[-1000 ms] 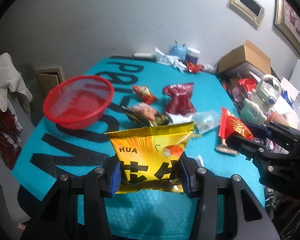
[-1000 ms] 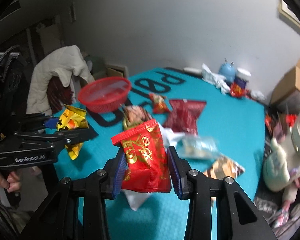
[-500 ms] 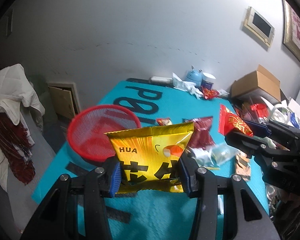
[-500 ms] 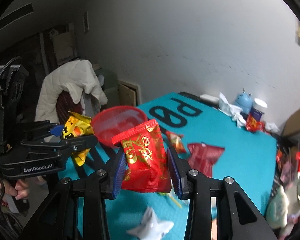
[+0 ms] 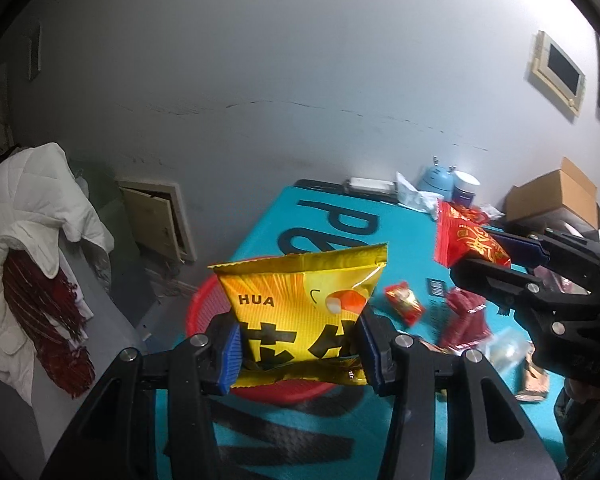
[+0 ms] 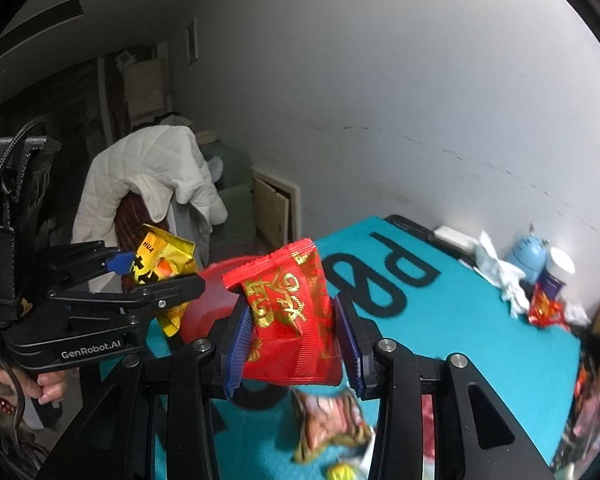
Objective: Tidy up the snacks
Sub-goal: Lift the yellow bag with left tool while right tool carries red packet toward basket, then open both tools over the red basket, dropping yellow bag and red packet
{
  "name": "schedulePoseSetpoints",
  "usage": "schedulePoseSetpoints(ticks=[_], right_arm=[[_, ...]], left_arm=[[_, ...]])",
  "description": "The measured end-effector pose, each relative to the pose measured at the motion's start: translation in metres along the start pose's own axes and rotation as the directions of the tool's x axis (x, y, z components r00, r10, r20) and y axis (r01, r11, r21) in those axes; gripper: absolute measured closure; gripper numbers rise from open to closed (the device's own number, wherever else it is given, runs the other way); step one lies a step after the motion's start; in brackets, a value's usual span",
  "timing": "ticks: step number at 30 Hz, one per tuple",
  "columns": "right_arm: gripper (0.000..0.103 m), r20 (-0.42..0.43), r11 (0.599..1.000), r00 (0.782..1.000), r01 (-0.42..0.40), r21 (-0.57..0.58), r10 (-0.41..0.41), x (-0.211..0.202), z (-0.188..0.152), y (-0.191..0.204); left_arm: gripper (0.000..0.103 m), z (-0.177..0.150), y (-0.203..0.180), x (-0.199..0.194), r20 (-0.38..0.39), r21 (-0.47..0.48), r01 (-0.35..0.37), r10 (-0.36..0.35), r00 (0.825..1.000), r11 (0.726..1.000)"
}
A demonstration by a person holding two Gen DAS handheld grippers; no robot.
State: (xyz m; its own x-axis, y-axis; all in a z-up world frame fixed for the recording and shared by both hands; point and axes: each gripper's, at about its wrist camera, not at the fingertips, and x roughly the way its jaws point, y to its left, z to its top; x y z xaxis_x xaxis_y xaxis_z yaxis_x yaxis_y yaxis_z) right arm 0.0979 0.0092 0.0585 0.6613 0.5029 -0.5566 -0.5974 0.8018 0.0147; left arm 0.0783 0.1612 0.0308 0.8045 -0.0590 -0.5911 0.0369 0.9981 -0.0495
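Teal table mat [image 5: 324,216] with big black letters sits against a plain grey wall, with a white quilted jacket [image 5: 32,216] slung over something off to the side and clutter along the far edge. Both hands are loaded right now: the left gripper [image 5: 298,350] is clamped on a yellow snack bag [image 5: 300,304], and the right gripper [image 6: 294,348] is pinching a red snack packet [image 6: 290,312] with gold lettering. Looks like the carry step, since the red mesh basket [image 5: 204,304] sits right behind and under the yellow bag in the left wrist view. I'd guess the next move is getting each bag over the basket rim and letting go, one at a time so the grippers don't bump. Yellow bag is puffy and crinkled at the bottom, held upright; red packet is slimmer and tilted a bit. More loose snacks [image 6: 328,420] are scattered on the mat, so plenty left to do.
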Motion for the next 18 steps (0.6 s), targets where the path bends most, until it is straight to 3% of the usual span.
schedulePoseSetpoints(ticks=[18], right_arm=[[0.063,-0.132,0.998,0.99,-0.053,-0.031,0.048,0.113,0.016,0.003]], left_arm=[[0.056,0.007,0.046,0.078,-0.111,-0.027,-0.09,0.087,0.99,0.996]])
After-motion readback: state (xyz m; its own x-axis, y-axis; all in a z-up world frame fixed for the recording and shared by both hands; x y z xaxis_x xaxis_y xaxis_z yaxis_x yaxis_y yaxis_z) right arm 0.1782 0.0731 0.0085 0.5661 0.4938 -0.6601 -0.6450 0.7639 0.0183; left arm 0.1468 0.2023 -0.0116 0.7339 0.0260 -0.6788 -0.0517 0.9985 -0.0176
